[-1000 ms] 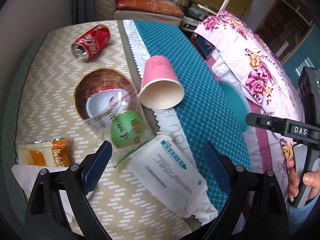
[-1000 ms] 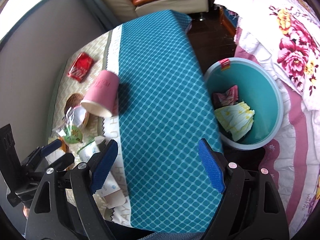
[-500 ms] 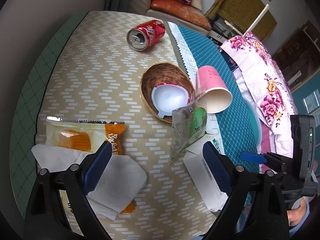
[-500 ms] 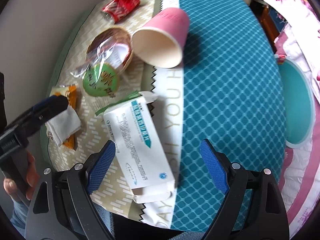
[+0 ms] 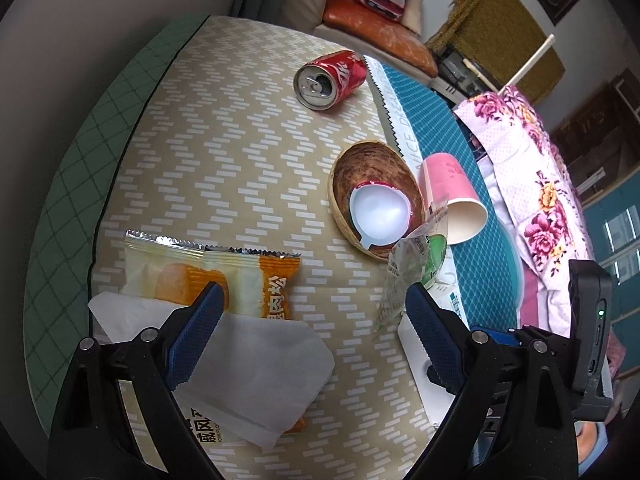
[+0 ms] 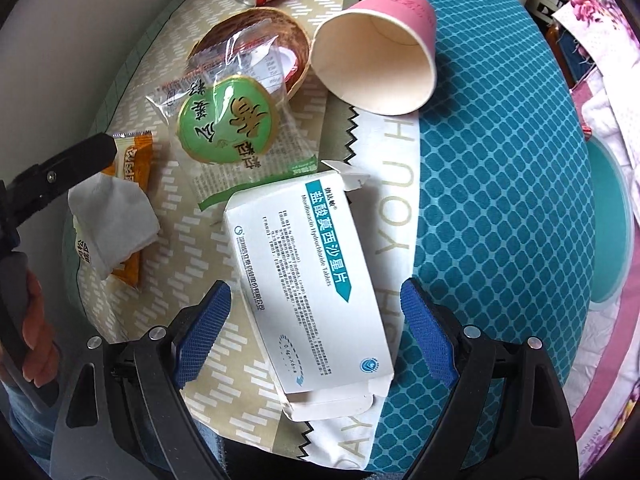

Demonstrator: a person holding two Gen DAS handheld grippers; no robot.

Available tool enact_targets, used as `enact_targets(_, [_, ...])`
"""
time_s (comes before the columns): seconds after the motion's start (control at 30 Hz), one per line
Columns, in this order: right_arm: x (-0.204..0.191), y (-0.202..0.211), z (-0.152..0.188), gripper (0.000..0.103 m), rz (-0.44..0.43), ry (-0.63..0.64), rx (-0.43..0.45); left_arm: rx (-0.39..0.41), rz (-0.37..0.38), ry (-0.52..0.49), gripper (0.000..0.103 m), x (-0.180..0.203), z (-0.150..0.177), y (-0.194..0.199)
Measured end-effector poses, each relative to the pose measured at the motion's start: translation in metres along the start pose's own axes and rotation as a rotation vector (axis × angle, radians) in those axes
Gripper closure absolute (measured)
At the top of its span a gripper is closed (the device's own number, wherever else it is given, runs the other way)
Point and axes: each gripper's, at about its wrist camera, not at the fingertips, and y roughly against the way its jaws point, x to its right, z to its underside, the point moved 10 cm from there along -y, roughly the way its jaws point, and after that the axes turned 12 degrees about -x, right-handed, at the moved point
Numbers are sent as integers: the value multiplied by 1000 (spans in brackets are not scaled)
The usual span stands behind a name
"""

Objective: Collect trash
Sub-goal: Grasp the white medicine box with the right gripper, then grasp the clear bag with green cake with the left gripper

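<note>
A white cardboard pill box [image 6: 312,276] lies flat, flap open. Beside it lie a clear wrapper with a green circle [image 6: 228,124], a tipped pink paper cup [image 6: 380,48], and a red soda can [image 5: 330,79] on its side.

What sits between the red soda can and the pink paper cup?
A brown coconut-shell bowl holding a white foil lid, clearest in the left wrist view, between the red soda can and the pink paper cup.
</note>
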Motion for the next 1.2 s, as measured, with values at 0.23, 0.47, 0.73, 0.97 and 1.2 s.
enact_targets(0.23, [-16,-10,-1,20,25,31,19,-2,3,7,11,-4,1,-1])
enact_targets(0.47, [-36,-6,16,41,28,106,59,-8,1,-1,11,2,3,-2])
enact_targets(0.73, [3,31,26,41,-21,-2,135,-19,-17,-59,11,29,4,-8])
enact_targets(0.97, [46,54,26,41,-65,-96,200,11,-56,-3,11,53,1,-22])
enact_targets(1.2, [85,68,20,40,-120,-140,240,14,-83,87,11,68,-5,-42])
